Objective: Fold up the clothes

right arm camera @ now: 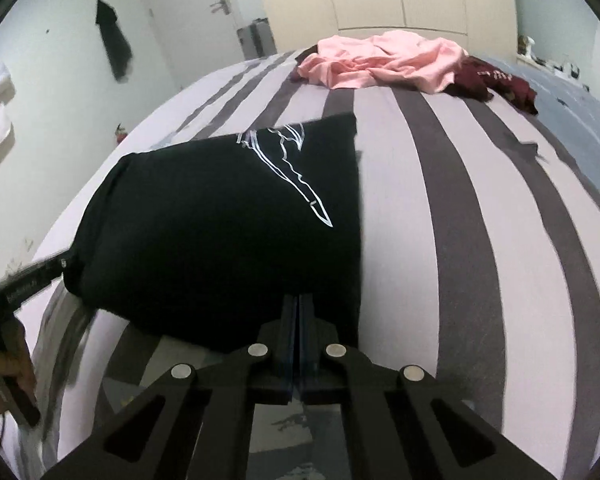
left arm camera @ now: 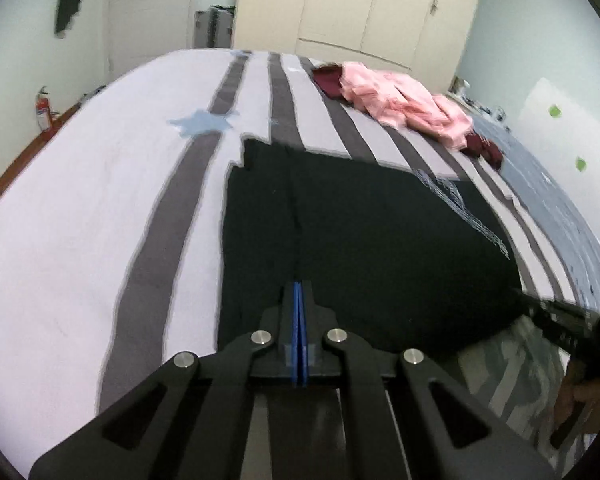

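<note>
Black shirt [right arm camera: 220,220]: lying on my striped bed [right arm camera: 440,220], near edge lifting; white line print, no words readable.
Left gripper [left arm camera: 300,292]: I'm clenching its near hem.
Right gripper [right arm camera: 299,304]: I'm pinching the hem too.
Maroon garment [right arm camera: 496,80]: lettering blurred.
</note>
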The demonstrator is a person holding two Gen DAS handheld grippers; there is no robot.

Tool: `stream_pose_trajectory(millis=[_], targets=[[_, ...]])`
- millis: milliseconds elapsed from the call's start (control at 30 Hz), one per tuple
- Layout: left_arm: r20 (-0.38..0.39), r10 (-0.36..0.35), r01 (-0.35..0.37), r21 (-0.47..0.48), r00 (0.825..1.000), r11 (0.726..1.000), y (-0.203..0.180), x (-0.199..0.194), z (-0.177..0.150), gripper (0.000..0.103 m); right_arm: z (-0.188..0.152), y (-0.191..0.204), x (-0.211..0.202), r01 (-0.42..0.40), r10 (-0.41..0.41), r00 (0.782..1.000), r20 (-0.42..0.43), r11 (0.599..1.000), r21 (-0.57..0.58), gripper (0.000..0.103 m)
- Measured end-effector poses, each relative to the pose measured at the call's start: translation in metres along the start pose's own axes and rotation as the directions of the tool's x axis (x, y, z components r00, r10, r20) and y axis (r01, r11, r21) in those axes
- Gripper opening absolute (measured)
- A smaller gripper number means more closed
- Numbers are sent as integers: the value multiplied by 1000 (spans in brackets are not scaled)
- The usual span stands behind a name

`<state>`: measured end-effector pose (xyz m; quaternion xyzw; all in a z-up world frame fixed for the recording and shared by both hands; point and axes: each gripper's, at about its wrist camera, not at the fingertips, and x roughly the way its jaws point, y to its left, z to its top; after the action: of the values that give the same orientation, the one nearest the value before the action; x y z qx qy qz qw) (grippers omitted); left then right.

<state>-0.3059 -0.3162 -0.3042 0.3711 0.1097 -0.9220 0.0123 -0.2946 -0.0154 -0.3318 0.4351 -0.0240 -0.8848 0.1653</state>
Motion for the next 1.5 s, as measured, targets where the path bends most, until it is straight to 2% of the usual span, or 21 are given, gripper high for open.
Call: stream_pose_trajectory(millis=[67,133,200,267,333,433,500,567,633,767,900,1033,1167,1233,1267,1300,1333,1367,1433,1500], targets=[[16,19,-19,-21,1000,1000,6,0,8,2,6,-9,-3,50,-50,999,17,999,23,0],[32,-2,2,10,999,1000,0,8,24,2,18,-27,-5,119,-122,992,33,990,79,7],[47,-29,27,48,998,999,-8,17,42,2,37,-33,-5,130,-136,989,57,987,91,7],[62,-56,51,86,996,995,-15,27,59,2,63,-19,4,93,-96,992,86,995,36,7],[43,-71,64,135,997,989,-29,44,69,2,91,0,15,49,-45,993,111,998,-33,7],[-31,-21,26,171,999,985,-33,77,65,2,118,21,34,9,2,992,123,996,-84,7],[-69,0,12,166,998,986,-28,96,59,2,127,33,56,19,-7,995,97,993,-120,7],[-75,-15,25,130,997,991,-19,107,53,4,122,28,78,25,-20,999,47,994,-102,7],[-80,-28,36,97,996,995,-16,107,57,4,114,19,98,32,-32,999,7,995,-89,3],[-31,19,-17,77,999,997,-8,94,64,3,111,13,93,60,-55,998,44,992,-111,3],[-96,76,-74,23,992,997,19,110,56,11,107,-13,98,63,-61,997,38,997,-50,3],[-102,90,-93,-27,991,995,37,110,64,11,108,-11,97,74,-70,997,45,994,-84,2],[-58,71,-77,-98,996,992,56,89,76,11,114,-35,87,96,-95,994,58,995,-9,3],[-35,62,-66,-134,997,989,66,78,82,27,116,-48,75,125,-126,990,66,992,19,17],[-38,40,-45,-140,998,989,66,74,80,33,116,-55,68,120,-123,990,64,992,41,19],[-46,12,-18,-142,999,990,65,69,78,50,115,-61,62,114,-118,991,61,991,64,24],[-54,-16,8,-145,998,989,64,64,75,68,115,-66,55,99,-104,993,60,992,79,33],[-62,-44,34,-148,997,988,62,60,72,72,114,-70,47,79,-85,995,59,993,90,38],[-78,-99,87,-154,992,984,60,51,67,77,109,-72,34,21,-26,998,54,995,94,55],[-107,-151,133,-153,983,979,56,45,60,77,100,-68,26,-30,27,999,29,995,91,58]])
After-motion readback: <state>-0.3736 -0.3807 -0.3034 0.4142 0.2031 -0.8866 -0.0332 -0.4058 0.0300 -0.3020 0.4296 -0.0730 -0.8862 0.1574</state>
